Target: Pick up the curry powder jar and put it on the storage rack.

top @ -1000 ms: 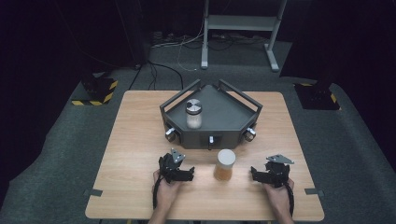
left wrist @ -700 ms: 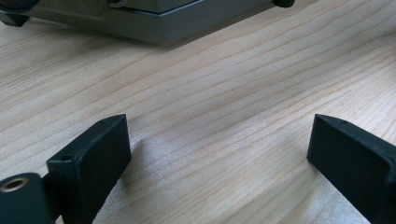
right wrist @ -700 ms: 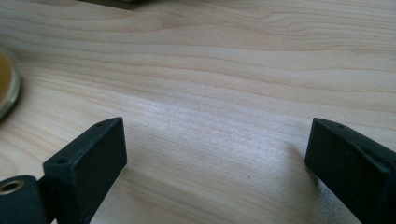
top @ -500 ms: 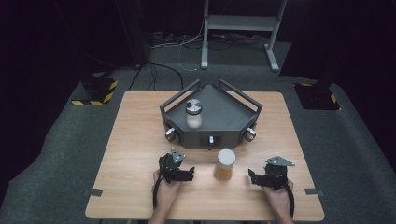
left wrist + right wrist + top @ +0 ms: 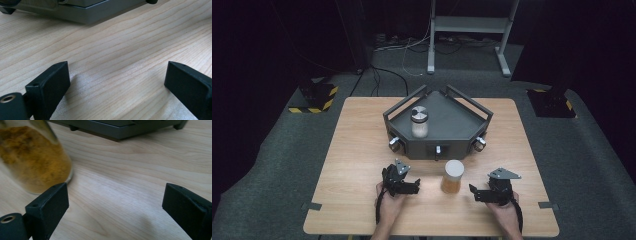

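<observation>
I see the pale wood-grain desk (image 5: 357, 165) carrying a dark grey angular metal tray (image 5: 452, 120), with a clear lidded glass jar (image 5: 419, 122) inside it. In front of the tray stands a clear round jar of orange-brown powder with a pale lid (image 5: 452, 176), between my grippers. My right gripper (image 5: 477, 192) lies just beside it, jaws wide and empty. My left gripper (image 5: 412, 186) rests spread wide over bare wood.

Light wooden table (image 5: 357, 150) on grey carpet. At its far middle, a dark grey angular tray (image 5: 457, 125) with raised rails; just in front of that, a jar of orange powder (image 5: 452, 176), upright, between two hand-held grippers resting near the front edge.
</observation>
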Demonstrator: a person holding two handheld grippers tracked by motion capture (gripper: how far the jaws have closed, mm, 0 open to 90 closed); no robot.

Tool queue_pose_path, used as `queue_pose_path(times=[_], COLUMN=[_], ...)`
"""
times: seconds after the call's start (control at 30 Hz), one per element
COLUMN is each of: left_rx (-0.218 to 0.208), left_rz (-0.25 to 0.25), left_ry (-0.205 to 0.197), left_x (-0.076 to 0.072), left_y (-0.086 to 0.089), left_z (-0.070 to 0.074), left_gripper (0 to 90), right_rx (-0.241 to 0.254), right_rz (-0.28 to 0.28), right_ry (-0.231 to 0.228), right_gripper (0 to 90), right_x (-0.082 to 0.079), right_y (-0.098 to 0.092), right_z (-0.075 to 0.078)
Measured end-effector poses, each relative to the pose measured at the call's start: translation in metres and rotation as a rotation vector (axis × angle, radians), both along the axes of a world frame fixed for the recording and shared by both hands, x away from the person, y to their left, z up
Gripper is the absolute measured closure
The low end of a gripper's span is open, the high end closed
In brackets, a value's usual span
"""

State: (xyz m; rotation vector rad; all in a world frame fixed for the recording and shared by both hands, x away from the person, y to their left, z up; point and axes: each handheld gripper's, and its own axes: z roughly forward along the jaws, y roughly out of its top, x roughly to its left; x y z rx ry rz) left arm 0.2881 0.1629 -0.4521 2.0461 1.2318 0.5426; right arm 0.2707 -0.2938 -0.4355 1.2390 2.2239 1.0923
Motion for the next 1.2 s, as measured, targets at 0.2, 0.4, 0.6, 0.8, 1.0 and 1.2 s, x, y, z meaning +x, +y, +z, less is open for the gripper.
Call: queue_pose_path(times=[0.2,0.4,0.6,0.8,1.0,1.2], left_rx=[0.000,0.001,0.001,0.000,0.000,0.000], left_rz=[-0.001,-0.002,-0.001,0.000,0.000,0.000], left_ry=[0.000,-0.001,-0.001,-0.001,0.000,0.000], left_x=[0.000,0.000,0.000,0.000,0.000,0.000], left_y=[0.000,0.000,0.000,0.000,0.000,0.000], left_z=[0.000,0.000,0.000,0.000,0.000,0.000], left_gripper=[6.5,6.5,6.5,6.5,6.5,6.5], right_rx=[0.014,0.021,0.023,0.034,0.054,0.061], right_rz=[0.057,0.124,0.182,0.201,0.216,0.222], right_ry=[0.009,0.014,0.007,0.000,-0.014,-0.017], right_gripper=[7.4,7.5,7.7,8.2,9.4,10.8], right_x=[0.002,0.003,0.005,0.006,0.007,0.011], right_y=[0.001,0.006,0.016,0.023,0.027,0.032], right_z=[-0.001,0.002,0.006,0.006,0.006,0.007])
